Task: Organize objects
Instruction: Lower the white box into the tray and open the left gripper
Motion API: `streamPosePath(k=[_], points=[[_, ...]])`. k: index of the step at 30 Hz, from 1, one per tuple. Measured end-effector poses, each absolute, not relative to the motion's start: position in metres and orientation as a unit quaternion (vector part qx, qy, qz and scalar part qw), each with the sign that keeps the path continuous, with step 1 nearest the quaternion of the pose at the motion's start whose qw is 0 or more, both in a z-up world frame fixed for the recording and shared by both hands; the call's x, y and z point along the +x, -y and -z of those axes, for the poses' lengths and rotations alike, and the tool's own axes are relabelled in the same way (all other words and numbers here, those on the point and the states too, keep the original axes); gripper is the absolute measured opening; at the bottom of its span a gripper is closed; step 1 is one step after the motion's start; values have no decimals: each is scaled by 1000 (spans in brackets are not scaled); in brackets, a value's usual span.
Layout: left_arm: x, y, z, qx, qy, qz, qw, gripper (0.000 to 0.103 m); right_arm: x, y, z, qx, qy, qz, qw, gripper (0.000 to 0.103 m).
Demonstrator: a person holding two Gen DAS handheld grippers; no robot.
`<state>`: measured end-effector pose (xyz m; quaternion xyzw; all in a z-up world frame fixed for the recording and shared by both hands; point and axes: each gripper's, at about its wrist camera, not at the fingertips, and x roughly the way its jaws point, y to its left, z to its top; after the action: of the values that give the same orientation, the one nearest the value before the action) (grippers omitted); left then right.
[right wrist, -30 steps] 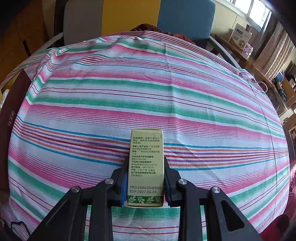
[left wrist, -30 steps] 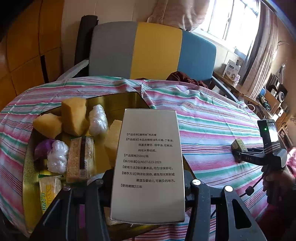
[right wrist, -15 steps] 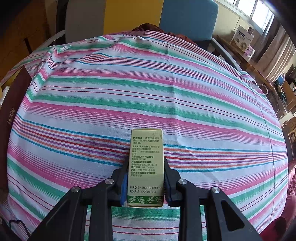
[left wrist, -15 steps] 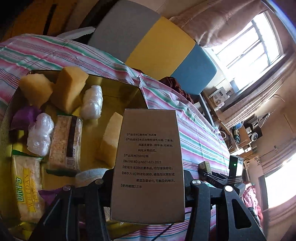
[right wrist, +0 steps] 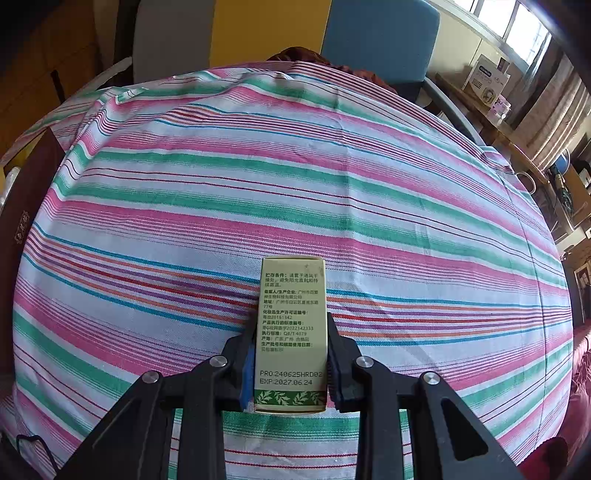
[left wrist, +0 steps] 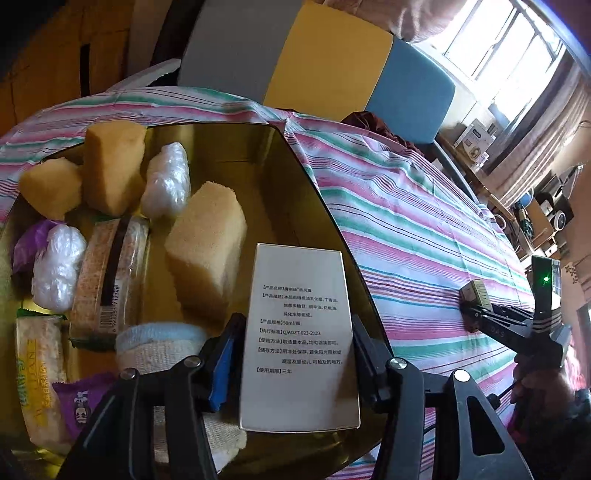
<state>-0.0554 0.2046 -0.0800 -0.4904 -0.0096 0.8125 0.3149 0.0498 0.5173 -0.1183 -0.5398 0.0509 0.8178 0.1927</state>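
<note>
Nearest my left camera, I am seeing the left gripper (left wrist: pixel 295 350) with its jaws spread wider than the white box (left wrist: pixel 299 336) standing between them; a gap shows on the left side, and I cannot tell whether the right finger is touching. The box is sitting over the near right corner of the gold tray (left wrist: pixel 236 147). Beyond it, the tray is holding a rolled towel (left wrist: pixel 159 343), snack packets (left wrist: pixel 107 273), yellow sponges (left wrist: pixel 207 251) and white plastic-wrapped lumps (left wrist: pixel 166 181).

Nearest my right camera, the right gripper (right wrist: pixel 291 365) is pinching a small green box (right wrist: pixel 291 332) between both pads, holding it upright over the striped tablecloth (right wrist: pixel 295 184), well apart from the tray. Farther back, a grey, yellow and blue chair (right wrist: pixel 269 29) is standing behind the table.
</note>
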Motion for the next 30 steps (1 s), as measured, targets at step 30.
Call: streamPosePath(k=[30], points=[[-47,-93,26,-387,-9,-899,204,78,46,-511,120,-542,-22,-814,207,30]])
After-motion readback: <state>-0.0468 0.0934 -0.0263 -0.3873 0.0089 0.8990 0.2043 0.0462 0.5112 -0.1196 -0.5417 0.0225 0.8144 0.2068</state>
